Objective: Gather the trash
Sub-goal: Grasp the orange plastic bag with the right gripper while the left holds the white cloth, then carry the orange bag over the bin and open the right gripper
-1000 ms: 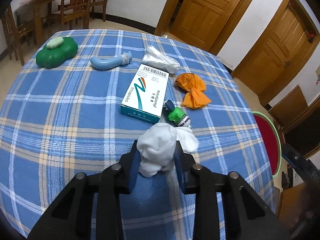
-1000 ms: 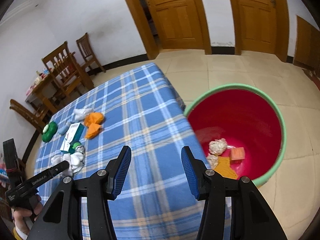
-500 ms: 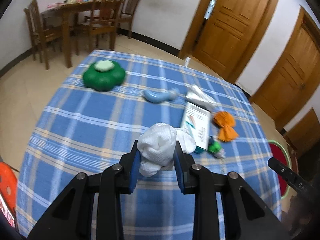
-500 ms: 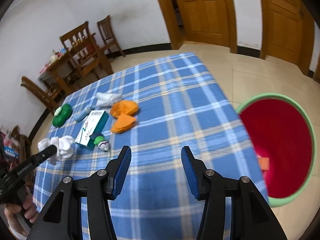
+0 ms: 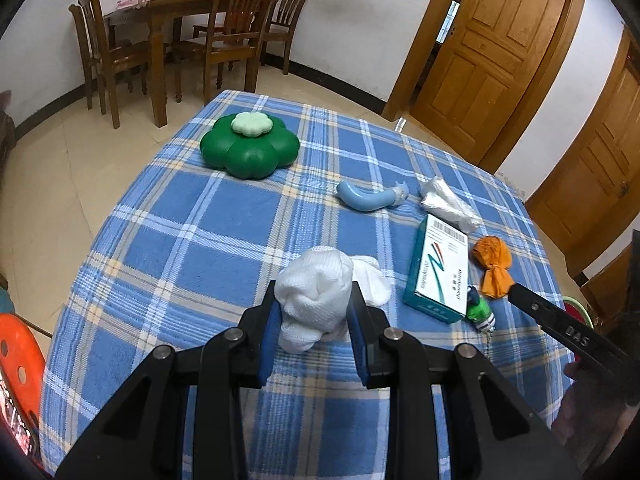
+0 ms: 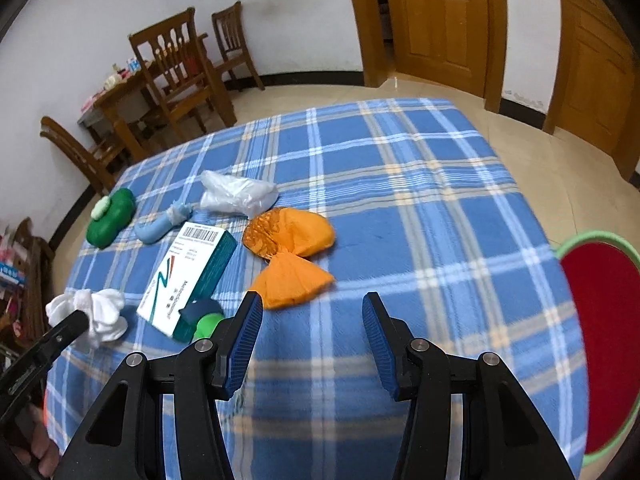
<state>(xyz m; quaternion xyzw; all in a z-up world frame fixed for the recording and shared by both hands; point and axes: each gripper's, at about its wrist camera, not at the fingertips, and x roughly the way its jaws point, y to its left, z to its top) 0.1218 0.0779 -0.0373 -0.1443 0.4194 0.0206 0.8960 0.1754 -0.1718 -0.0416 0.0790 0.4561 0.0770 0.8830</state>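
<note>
The left gripper (image 5: 314,320) is pinching a white tissue wad (image 5: 314,300) between its fingers above the desk (image 5: 192,216). The right gripper (image 6: 312,332) is hovering with fingers wide; the red bin (image 6: 600,320) is sitting at three o'clock.

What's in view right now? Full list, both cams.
tissue: 1, white, clamped in left gripper above the table
box: 1, white and teal, mid table
orange wrapper: 1, right of box
green toy: 1, small, at box's near end
plastic bag: 1, clear, beyond box
blue tube: 1, light blue, left of bag
green case: 1, flower-shaped, far left
tablecloth: 1, blue plaid
bin: 1, red, green rim, off table's right edge
chairs: several, wooden, by far table
doors: 2, wooden
left gripper: shut on tissue
right gripper: open, empty, near orange wrapper
</note>
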